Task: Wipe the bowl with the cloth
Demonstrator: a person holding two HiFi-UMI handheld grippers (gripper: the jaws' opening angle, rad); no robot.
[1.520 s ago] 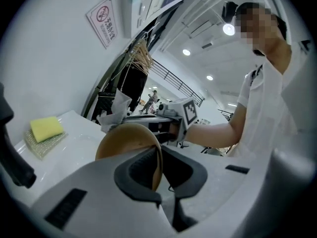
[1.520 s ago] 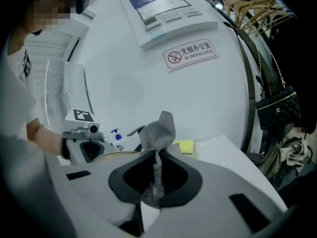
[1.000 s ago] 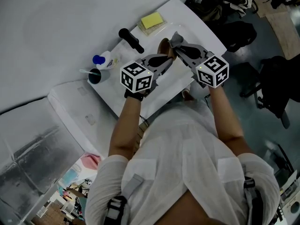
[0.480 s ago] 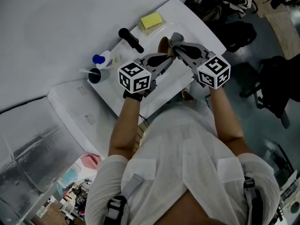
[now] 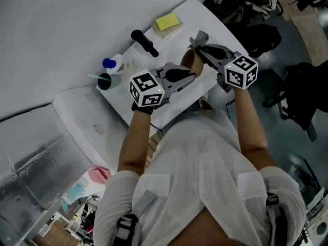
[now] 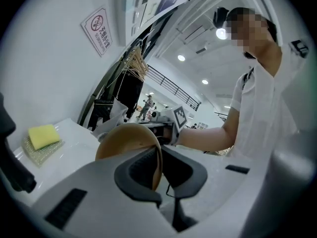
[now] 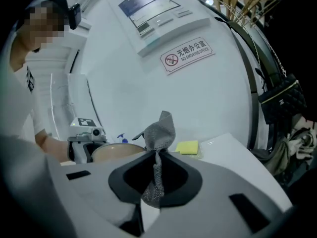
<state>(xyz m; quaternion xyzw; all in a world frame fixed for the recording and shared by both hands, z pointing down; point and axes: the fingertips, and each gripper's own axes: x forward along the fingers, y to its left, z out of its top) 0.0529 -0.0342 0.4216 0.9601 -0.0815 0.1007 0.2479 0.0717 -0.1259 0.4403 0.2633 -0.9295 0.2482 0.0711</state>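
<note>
bowl (image 5: 190, 60): brown, upper middle of the head view, over the white table (image 5: 207, 19), right between the two claws

bowl tilt: tipped up on edge, not sitting flat. In the left gripper view, rim running top to bottom through the jaws, body bulging off toward frame left. Which way the mouth faces, hard to call.

left claw (image 5: 193, 73): clamped on the bowl's rim, wall pinched between the dark pads (image 6: 136, 166), reaching in from lower left of the head view

right claw (image 5: 199, 42): shut tight on the cloth (image 7: 159, 133), coming in from the right side of the head view

cloth shape: grey, bunched into a strip, long axis straight up and down in the right gripper view. Top end fanning out above the jaws, bottom end hanging just below them.

cloth vs bowl: close together in the head view, cloth just above and right of the bowl. Touching or not, can't tell.

sponge (image 5: 166, 21): yellow, top middle of the head view, well apart from the bowl

other stuff: black handle (image 5: 144, 43), blue-capped bottle (image 5: 114, 64) and a cup (image 5: 104, 81) strung along the table's upper-left edge
</note>
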